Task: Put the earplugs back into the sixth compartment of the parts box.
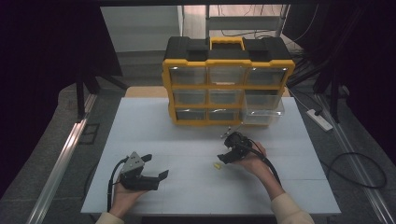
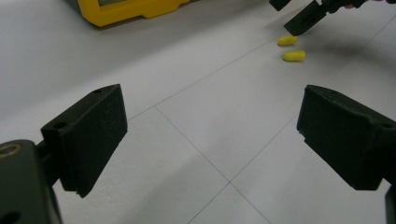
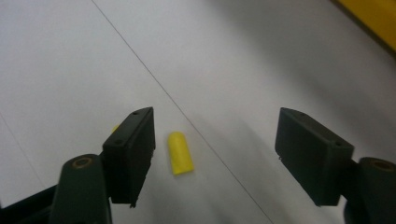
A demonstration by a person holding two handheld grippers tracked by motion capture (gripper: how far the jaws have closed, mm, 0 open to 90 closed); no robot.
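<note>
White tabletop (image 1: 187, 140): the right gripper (image 1: 229, 155), jaws apart, hovers just beside a yellow earplug (image 3: 180, 152) whose long axis runs along the jaws. Left gripper (image 1: 156, 168), also apart, sits farther off.

Yellow and black drawer cabinet (image 1: 228, 79) with clear drawers, pale grey table (image 1: 154, 130) with thin grid lines, two yellow earplugs (image 2: 294, 56), black grippers (image 1: 154, 175).

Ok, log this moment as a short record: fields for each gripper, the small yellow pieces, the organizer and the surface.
left gripper: open, held low over the table, nothing between its jaws
right gripper: open, tilted down beside the yellow pieces
yellow pieces: two, lying loose on the table, close together
drawer organizer: yellow and black, far side of the table, clear drawers
pulled-out drawer: at its right side
table: white
</note>
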